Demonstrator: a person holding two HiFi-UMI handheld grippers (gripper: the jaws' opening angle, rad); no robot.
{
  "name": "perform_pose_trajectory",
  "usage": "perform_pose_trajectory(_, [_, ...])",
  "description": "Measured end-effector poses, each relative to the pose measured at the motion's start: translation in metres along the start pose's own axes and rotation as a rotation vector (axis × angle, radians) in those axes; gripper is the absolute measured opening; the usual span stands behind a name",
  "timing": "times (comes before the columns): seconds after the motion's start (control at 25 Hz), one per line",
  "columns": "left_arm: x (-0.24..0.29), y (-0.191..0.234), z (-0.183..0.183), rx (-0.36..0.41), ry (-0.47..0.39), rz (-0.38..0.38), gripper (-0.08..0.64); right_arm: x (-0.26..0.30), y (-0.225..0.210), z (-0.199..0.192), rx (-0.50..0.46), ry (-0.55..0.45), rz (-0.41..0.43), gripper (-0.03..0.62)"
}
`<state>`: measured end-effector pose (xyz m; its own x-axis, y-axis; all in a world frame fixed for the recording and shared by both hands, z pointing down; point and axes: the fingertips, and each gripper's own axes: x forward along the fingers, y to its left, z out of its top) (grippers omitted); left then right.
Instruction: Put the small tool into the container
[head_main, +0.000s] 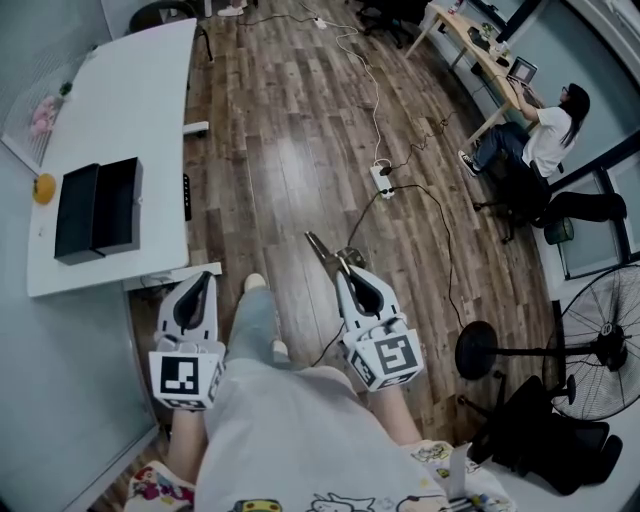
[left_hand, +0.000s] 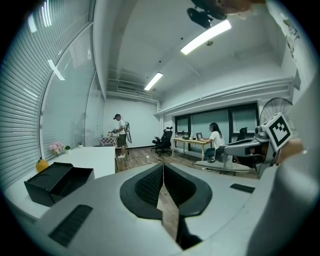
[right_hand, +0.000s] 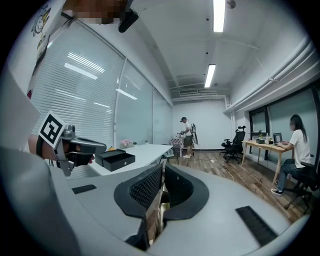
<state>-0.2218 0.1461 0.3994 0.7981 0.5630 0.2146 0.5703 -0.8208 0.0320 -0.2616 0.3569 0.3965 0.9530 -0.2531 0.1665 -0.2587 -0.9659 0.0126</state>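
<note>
Tool, small and metal, pinched in closed right gripper, well right of black container on white table; left gripper closed, empty; narrow pinch could let it slip mid-carry.

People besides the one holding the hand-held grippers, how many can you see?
2. A seated person at the desk by the windows; a standing person at the room's far end, past the white table. Others may be hidden.
</note>
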Motion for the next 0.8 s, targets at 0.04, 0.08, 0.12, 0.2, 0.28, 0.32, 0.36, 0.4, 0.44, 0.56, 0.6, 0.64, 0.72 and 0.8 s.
perform_pose_trajectory(0.04, [0.008, 0.001, 0.002, 0.001, 0.002, 0.000, 0.006, 0.006, -0.005, 0.001, 0.000, 0.005, 0.002, 0.015])
perform_pose_trajectory(0.08, [0.016, 0.003, 0.004, 0.000, 0.002, 0.000, 0.006, 0.012, -0.010, 0.002, 0.000, 0.008, 0.004, 0.015])
perform_pose_trajectory(0.12, [0.024, 0.006, 0.007, -0.001, 0.001, 0.002, 0.006, 0.020, -0.014, 0.004, 0.002, 0.010, 0.008, 0.017])
perform_pose_trajectory(0.2, [0.041, 0.012, 0.012, -0.003, 0.000, 0.004, 0.006, 0.036, -0.022, 0.006, 0.001, 0.011, 0.017, 0.015])
perform_pose_trajectory(0.28, [0.060, 0.020, 0.016, 0.003, -0.002, 0.002, 0.006, 0.054, -0.030, 0.009, -0.006, 0.009, 0.021, 0.015])
perform_pose_trajectory(0.32, [0.071, 0.025, 0.019, 0.006, -0.004, 0.002, 0.006, 0.064, -0.035, 0.012, -0.009, 0.007, 0.021, 0.015])
perform_pose_trajectory(0.36, [0.081, 0.031, 0.023, 0.009, -0.005, 0.003, 0.006, 0.074, -0.040, 0.015, -0.012, 0.006, 0.019, 0.017])
perform_pose_trajectory(0.4, [0.092, 0.038, 0.027, 0.010, -0.007, 0.006, 0.006, 0.085, -0.045, 0.017, -0.013, 0.005, 0.018, 0.015])
perform_pose_trajectory(0.44, [0.102, 0.046, 0.032, 0.009, -0.011, 0.010, 0.006, 0.096, -0.049, 0.020, -0.013, 0.005, 0.018, 0.015])
perform_pose_trajectory(0.56, [0.130, 0.072, 0.045, 0.009, -0.017, 0.018, 0.006, 0.133, -0.057, 0.030, -0.014, 0.002, 0.022, 0.015])
perform_pose_trajectory(0.6, [0.139, 0.079, 0.049, 0.010, -0.017, 0.019, 0.006, 0.145, -0.060, 0.034, -0.013, 0.000, 0.024, 0.015])
perform_pose_trajectory(0.64, [0.148, 0.087, 0.053, 0.012, -0.017, 0.021, 0.006, 0.158, -0.062, 0.038, -0.011, -0.001, 0.027, 0.017])
perform_pose_trajectory(0.72, [0.164, 0.100, 0.060, 0.012, -0.022, 0.028, 0.006, 0.181, -0.064, 0.043, -0.006, 0.000, 0.039, 0.017])
perform_pose_trajectory(0.8, [0.177, 0.114, 0.065, 0.008, -0.026, 0.037, 0.006, 0.203, -0.063, 0.047, -0.005, 0.001, 0.055, 0.017])
